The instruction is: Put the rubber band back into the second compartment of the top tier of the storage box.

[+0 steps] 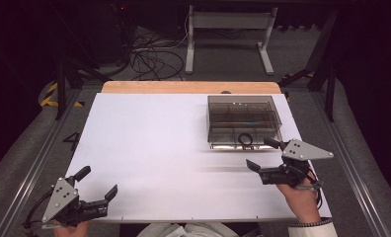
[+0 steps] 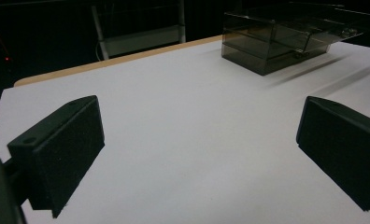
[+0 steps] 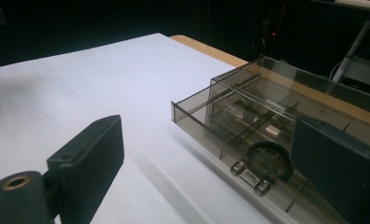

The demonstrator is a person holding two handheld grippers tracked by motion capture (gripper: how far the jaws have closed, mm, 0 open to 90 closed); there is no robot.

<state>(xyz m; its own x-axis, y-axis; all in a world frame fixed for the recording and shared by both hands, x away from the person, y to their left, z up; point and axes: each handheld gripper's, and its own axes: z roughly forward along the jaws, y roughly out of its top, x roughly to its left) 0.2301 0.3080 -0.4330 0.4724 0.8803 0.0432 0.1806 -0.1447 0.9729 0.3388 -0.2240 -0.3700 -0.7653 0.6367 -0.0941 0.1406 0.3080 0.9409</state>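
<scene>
Smoked clear drawer box (image 1: pixel 244 121), unlabelled, beside right gripper (image 1: pixel 263 154)

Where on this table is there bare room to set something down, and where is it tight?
The white table top is bare from its left edge across to the smoked plastic drawer box, and between the left gripper and right gripper. It is tight at the box's pulled-out drawer, where the black ring lies close by the right gripper.
</scene>
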